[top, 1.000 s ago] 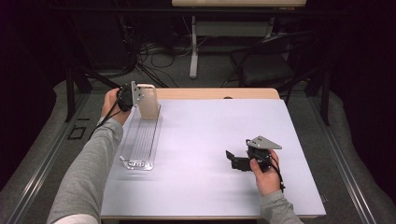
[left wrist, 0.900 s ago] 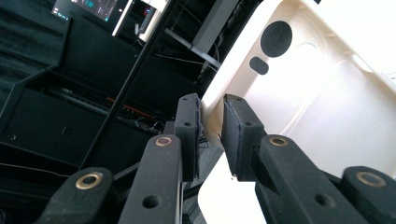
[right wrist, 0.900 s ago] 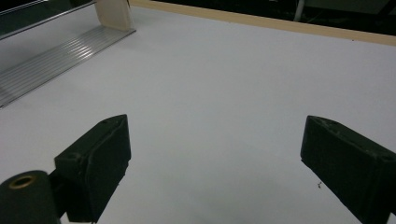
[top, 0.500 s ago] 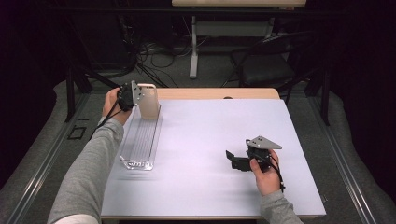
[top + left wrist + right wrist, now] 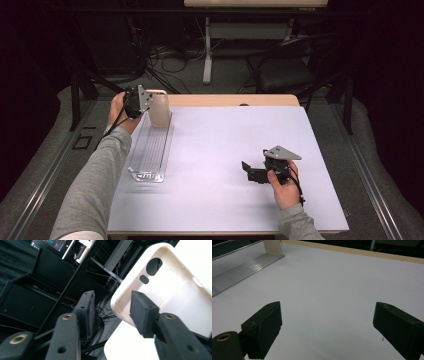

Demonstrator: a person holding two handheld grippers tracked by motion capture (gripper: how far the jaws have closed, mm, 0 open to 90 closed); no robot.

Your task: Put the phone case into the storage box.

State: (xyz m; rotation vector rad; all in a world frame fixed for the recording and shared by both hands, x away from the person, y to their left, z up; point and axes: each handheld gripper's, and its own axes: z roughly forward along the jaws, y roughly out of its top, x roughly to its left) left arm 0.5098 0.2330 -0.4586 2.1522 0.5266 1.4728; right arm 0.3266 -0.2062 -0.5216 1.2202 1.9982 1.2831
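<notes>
Releasing cream plastic phone case (image 5: 175, 290) standing in clear ribbed rack (image 5: 150, 150) | left tongs (image 5: 112, 312) just opening, probably free of it | right tongs (image 5: 327, 322) wide, empty | next I back away without tipping it.

High view looks forward and down over the tabletop (image 5: 215, 150); the gripper views sit low and close. Cream phone case (image 5: 159, 108) appears in all three views.
</notes>
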